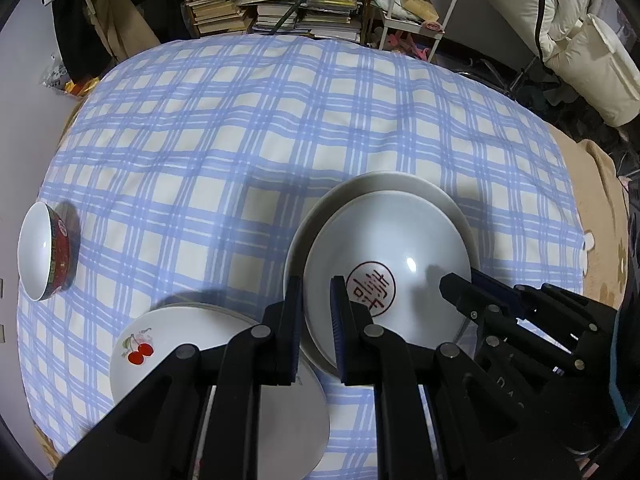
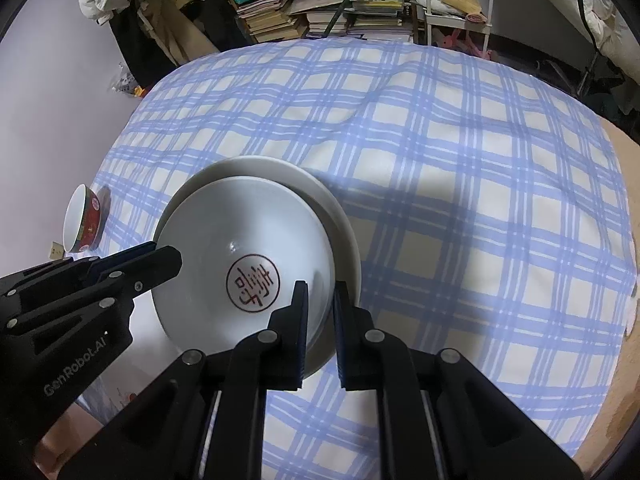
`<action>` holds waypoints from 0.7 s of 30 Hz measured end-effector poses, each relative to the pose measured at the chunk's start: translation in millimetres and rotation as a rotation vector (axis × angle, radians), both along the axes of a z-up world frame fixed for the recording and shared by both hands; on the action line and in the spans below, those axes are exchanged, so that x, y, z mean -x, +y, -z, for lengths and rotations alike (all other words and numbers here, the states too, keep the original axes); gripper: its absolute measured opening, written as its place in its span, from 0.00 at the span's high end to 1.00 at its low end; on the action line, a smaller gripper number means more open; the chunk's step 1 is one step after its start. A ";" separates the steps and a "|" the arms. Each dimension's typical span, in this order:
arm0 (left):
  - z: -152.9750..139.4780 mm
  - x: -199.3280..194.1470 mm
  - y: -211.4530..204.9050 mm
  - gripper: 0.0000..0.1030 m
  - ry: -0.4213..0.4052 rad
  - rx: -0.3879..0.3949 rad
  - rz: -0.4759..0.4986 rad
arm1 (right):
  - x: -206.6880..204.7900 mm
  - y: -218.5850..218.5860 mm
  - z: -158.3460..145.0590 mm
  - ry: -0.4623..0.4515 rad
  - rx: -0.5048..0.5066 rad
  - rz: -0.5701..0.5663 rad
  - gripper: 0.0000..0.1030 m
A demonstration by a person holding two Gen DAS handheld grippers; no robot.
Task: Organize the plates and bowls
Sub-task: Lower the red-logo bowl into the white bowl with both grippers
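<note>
Both grippers pinch opposite rim edges of the white bowl [image 1: 384, 256] with the red seal: the left gripper [image 1: 318, 312] on its left edge, the right gripper [image 2: 320, 312] on its right. The bowl sits on, or just above, the plain plate [image 2: 340, 216], right of the cherry plate [image 1: 192, 344] on the checked tabletop [image 1: 240, 140]. Such thin grips on glazed rims could slip if either hand tilts or pulls unevenly, dropping the bowl onto the plate.

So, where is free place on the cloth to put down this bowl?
Free: the wide checked cloth beyond the bowl with the red seal, toward the bookshelf, and the stretch between it and the red bowl. Crowded: the near edge, where the cherry plate lies beside the grey plate.
</note>
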State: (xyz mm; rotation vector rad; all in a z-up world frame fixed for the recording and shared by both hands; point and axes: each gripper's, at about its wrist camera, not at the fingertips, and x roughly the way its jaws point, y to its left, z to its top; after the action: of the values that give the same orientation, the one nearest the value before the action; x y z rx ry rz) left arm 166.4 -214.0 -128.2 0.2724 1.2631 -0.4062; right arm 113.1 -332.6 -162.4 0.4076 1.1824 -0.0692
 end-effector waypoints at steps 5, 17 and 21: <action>0.1 3.1 -2.0 0.87 -0.015 -0.016 0.007 | 0.1 -1.2 -0.8 -0.002 0.002 -0.006 0.87; -10.7 5.0 -2.8 0.85 -0.047 -0.058 -0.008 | 1.2 4.1 -10.6 -0.031 0.035 -0.039 0.87; -14.2 2.5 -0.2 0.85 -0.051 -0.076 -0.016 | 0.4 5.6 -13.8 -0.025 0.054 -0.053 0.87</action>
State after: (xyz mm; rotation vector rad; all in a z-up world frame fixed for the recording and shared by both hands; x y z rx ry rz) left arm 163.9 -214.2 -114.0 0.3352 1.2315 -0.3365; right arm 112.8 -327.0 -148.6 0.3285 1.1632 -0.0497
